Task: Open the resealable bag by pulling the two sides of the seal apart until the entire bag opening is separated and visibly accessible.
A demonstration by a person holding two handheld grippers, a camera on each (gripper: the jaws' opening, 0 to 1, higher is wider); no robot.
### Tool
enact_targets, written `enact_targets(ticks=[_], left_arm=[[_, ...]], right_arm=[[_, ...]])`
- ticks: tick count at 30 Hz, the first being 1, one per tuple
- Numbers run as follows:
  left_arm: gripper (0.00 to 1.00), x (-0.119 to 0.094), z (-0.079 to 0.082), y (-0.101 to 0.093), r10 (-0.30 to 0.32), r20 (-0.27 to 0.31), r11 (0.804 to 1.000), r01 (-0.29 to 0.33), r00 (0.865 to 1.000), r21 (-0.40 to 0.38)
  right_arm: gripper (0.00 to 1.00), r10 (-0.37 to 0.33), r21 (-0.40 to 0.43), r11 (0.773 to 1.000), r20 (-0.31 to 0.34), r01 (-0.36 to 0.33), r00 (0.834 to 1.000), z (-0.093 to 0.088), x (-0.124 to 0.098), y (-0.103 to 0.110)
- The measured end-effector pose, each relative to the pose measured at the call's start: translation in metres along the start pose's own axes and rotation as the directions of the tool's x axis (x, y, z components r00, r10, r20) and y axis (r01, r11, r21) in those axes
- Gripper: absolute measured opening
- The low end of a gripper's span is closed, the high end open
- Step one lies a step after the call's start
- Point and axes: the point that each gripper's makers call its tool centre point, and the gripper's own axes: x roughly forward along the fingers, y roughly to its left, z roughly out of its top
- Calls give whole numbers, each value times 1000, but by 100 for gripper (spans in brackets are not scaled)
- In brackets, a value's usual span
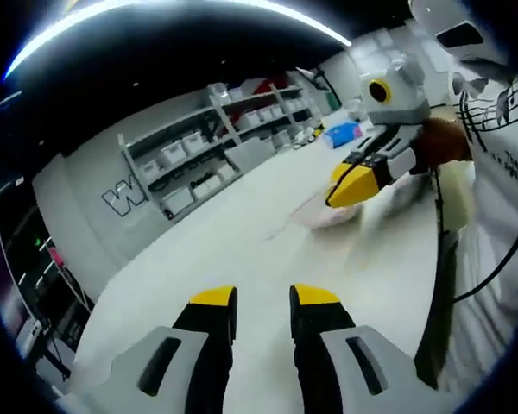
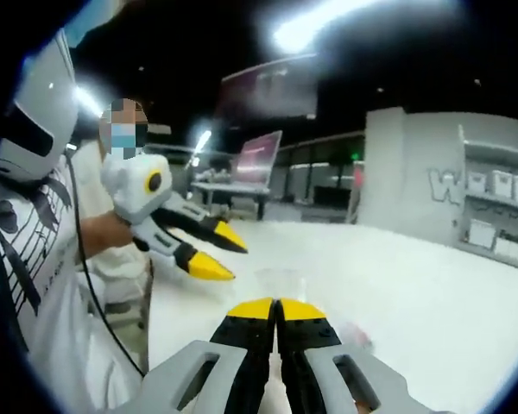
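Observation:
The resealable bag [image 2: 279, 281] is a faint clear film just past the tips of my right gripper [image 2: 276, 309], with a pinkish patch [image 2: 354, 333] lower right. That gripper's jaws are pressed together; I cannot tell whether any film is pinched between them. In the left gripper view the bag [image 1: 332, 216] is a pale pink blur on the white table under the right gripper [image 1: 352, 188]. My left gripper [image 1: 264, 297] is open over bare table, well short of the bag and holding nothing. It appears in the right gripper view too, where the left gripper [image 2: 217, 252] has its jaws apart.
A white table [image 1: 242, 241] spreads under both grippers. Grey shelving with white bins [image 1: 198, 155] stands beyond its far edge, with a blue item [image 1: 341, 134] farther along. A person in a white printed shirt [image 2: 34, 259] stands close at the table's side, cables hanging by them.

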Motion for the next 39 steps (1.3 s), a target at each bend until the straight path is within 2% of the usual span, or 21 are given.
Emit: enact_targets(ticks=[5, 11, 18, 22, 28, 33, 39], left_arm=[[21, 7, 10, -8, -30, 31, 997, 28, 999, 66], [17, 13, 9, -22, -60, 4, 975, 58, 998, 212], [8, 13, 15, -27, -74, 21, 957, 65, 997, 284], [9, 14, 21, -26, -71, 45, 952, 54, 997, 303], [9, 24, 24, -33, -101, 49, 934, 78, 994, 349], [9, 29, 32, -34, -102, 66, 920, 68, 993, 386], [9, 33, 29, -34, -105, 42, 904, 78, 994, 420]], right_arm=[[0, -5, 20, 1000, -3, 5, 1000, -1, -1, -2], [0, -6, 32, 999, -6, 6, 1000, -2, -2, -3], [0, 4, 33, 999, -11, -4, 1000, -3, -1, 0], [0, 3, 35, 999, -9, -2, 1000, -3, -2, -1], [0, 2, 41, 999, -6, -2, 1000, -3, -3, -1], [0, 2, 45, 999, -3, -2, 1000, -3, -3, -1], [0, 5, 46, 999, -2, -5, 1000, -3, -3, 0]])
